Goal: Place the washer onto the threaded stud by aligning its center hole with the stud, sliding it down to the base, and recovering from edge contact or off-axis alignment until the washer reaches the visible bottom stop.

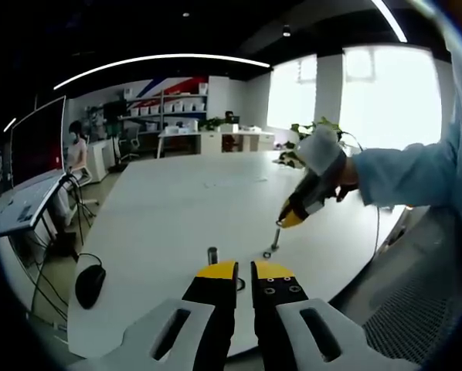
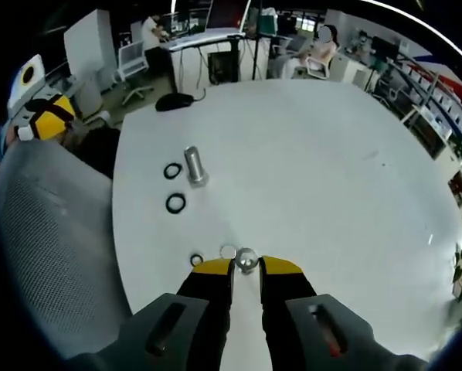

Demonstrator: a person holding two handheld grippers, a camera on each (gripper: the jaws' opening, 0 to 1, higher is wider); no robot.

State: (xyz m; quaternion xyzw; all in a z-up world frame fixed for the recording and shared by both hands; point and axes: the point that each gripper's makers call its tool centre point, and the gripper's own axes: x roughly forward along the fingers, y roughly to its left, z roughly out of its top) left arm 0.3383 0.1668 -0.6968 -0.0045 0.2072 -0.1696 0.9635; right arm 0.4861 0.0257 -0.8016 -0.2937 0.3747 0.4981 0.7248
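On the white table (image 2: 308, 178) the threaded stud (image 2: 194, 165) stands upright, and I use it as the landmark. Just beside it lie 2 dark rings, 1 (image 2: 172, 171) at its side and 1 (image 2: 175, 203) a little nearer to the right gripper (image 2: 246, 267). Further from the stud, at the tips of the right gripper, there are a small dark ring (image 2: 196, 260), a pale ring (image 2: 229, 251) and a grey metal piece (image 2: 246, 260). This piece sits between the jaws; it looks pinched, but I cannot tell if the grip is firm. In the left gripper view the stud (image 1: 212, 253) is just beyond the left gripper (image 1: 245, 270), whose jaws stand nearly together with only a thin gap and hold nothing I can see. I judge that a washer is thin, stiff, light and rather slippery on this smooth table, so it is better to take it by the outer rim, on 2 opposite sides, and keep the center hole free for the stud.
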